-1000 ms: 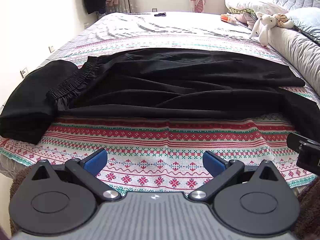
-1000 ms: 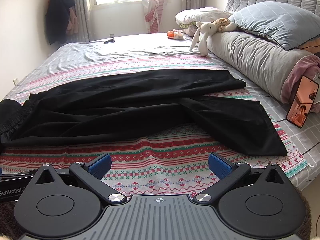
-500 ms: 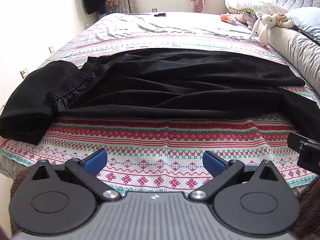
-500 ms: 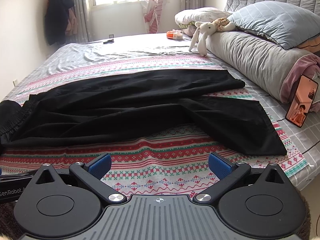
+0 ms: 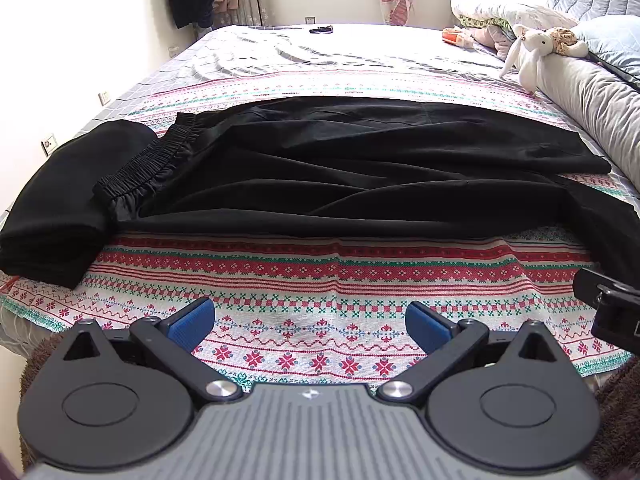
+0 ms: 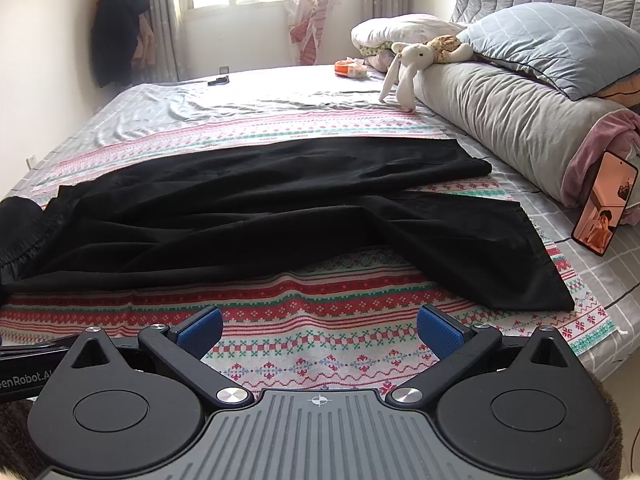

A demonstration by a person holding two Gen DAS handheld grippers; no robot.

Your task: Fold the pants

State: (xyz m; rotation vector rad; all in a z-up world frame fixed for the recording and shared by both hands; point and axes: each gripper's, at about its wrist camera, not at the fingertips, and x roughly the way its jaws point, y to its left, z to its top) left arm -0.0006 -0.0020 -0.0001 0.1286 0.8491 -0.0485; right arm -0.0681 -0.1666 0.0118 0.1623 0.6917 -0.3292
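- One pair of black pants point(image 5: 340, 168) lies spread across a patterned blanket point(image 5: 304, 276) on the bed, elastic waistband point(image 5: 148, 164) at the left, its two legs splayed apart at the right.
- One folded black garment point(image 5: 68, 200) sits just beside the waistband.
- Two grippers hover over the blanket's near edge: left gripper point(image 5: 310, 326) and right gripper point(image 6: 319, 330), each with jaws spread wide, gripping nothing.
- One stuffed rabbit point(image 6: 412, 68), one propped phone point(image 6: 604, 208), two pillows.
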